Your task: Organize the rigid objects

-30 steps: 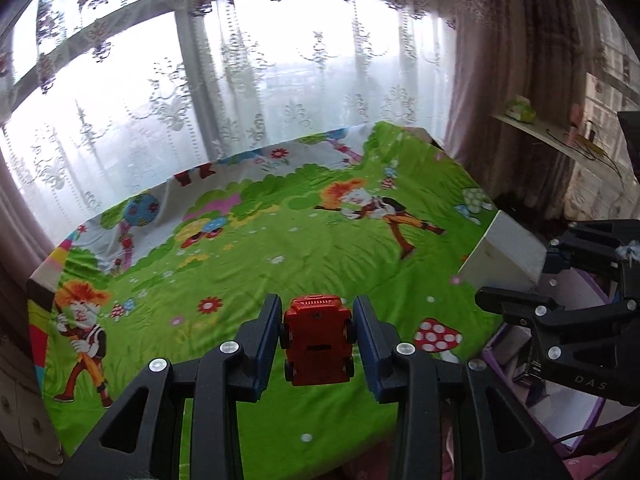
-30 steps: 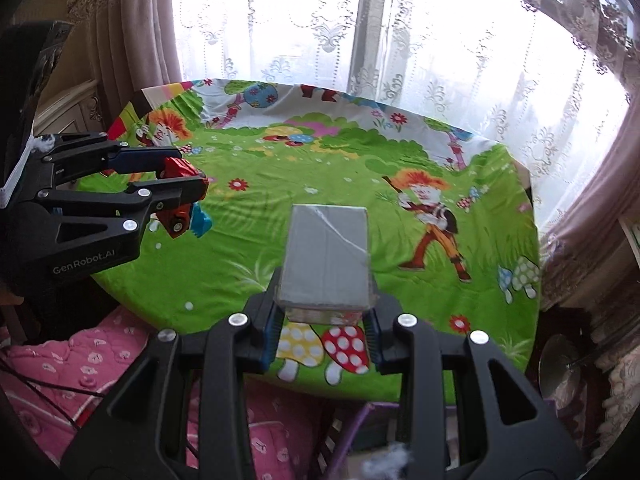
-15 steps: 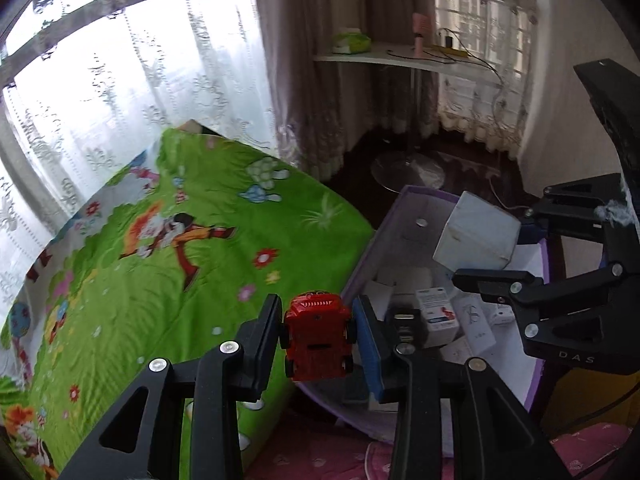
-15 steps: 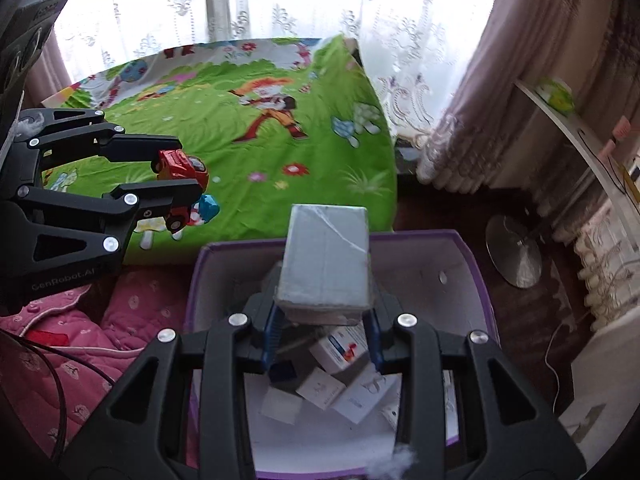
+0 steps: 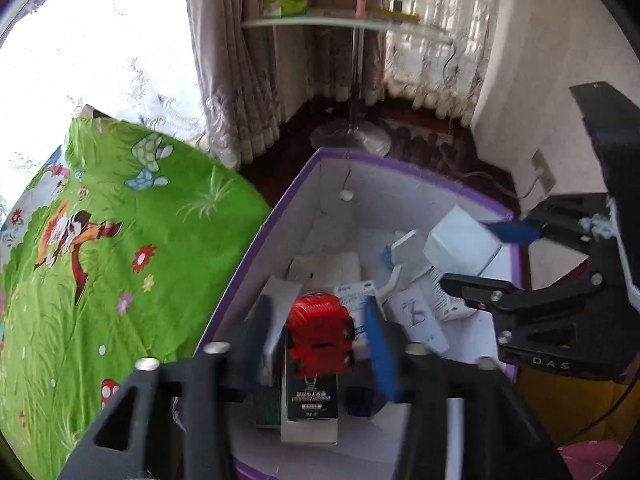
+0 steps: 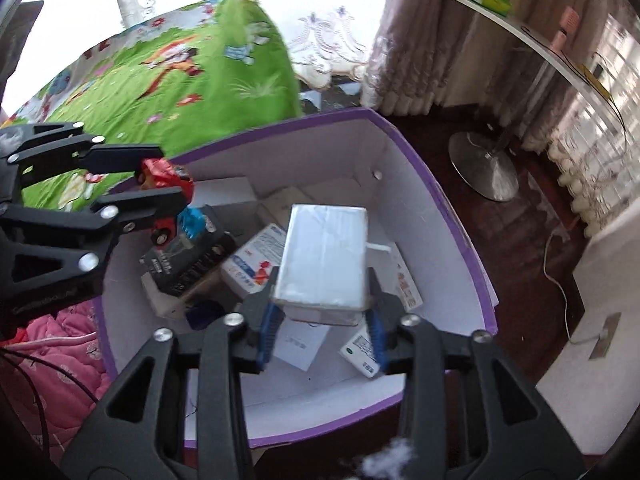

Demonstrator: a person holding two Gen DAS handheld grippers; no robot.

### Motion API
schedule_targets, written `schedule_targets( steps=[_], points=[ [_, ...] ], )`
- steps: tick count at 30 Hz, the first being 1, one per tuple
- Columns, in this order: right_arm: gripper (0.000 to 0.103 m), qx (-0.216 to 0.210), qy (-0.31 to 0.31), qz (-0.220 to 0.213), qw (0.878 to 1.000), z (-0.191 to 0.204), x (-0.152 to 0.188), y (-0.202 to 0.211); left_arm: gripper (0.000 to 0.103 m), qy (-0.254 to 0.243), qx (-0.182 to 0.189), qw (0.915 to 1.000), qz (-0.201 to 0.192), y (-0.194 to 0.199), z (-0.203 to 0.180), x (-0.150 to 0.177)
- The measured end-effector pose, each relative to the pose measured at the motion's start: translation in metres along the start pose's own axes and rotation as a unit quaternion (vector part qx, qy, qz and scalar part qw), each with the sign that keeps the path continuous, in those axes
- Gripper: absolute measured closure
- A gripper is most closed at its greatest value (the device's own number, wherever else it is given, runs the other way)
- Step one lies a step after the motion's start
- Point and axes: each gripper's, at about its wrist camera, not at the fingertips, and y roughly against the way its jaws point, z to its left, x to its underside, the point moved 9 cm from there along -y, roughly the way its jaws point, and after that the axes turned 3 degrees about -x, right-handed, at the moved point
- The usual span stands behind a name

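Left wrist and right wrist views, read left to right. At far left lies the green cartoon-printed cloth [image 5: 100,272] over the table. Beside it stands the purple-rimmed white cardboard storage box [image 5: 404,168], already holding several small printed cartons [image 6: 256,260].

The left tool [image 5: 320,336] hangs over the box's near-left part. Its jaws have just been opening; they now stand apart, with gaps showing on both sides of the small red plastic toy car [image 5: 320,332] between them. The car appears released and sits above a black carton [image 5: 310,400]; whether it rests there or is dropping cannot be told.

Further right, the right tool [image 6: 322,328] points down into the box. Its jaws have also just been opening, and the pale grey rectangular box wrapped in clear film [image 6: 324,256] sits between them, seemingly loose, over the cartons.

Handling, as a judgement: the car is light, stiff and apt to roll on its wheels, so it is best held across its flat sides. The wrapped box is rigid but slick-skinned; its long side faces offer the surest hold.
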Motion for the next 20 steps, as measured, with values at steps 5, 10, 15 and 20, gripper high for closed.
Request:
schedule_targets(
  steps=[5, 10, 15, 20],
  points=[
    [0.037, -0.017, -0.031, 0.014, 0.999, -0.013, 0.008, -0.008, 0.027, -0.022, -0.064, 0.9977, -0.005, 0.000, 0.002, -0.002],
    [0.037, -0.021, -0.033, 0.018, 0.999, -0.012, 0.012, -0.013, 0.027, -0.026, -0.116, 0.9928, 0.014, 0.002, 0.008, -0.004],
    [0.037, -0.023, -0.036, 0.023, 0.999, -0.009, 0.014, -0.016, 0.027, -0.017, -0.093, 0.9942, 0.050, -0.008, 0.009, 0.005],
    [0.036, -0.023, -0.040, 0.027, 0.999, -0.010, 0.015, -0.019, 0.027, -0.014, -0.091, 0.9945, 0.051, -0.011, 0.010, 0.009]
  ],
)
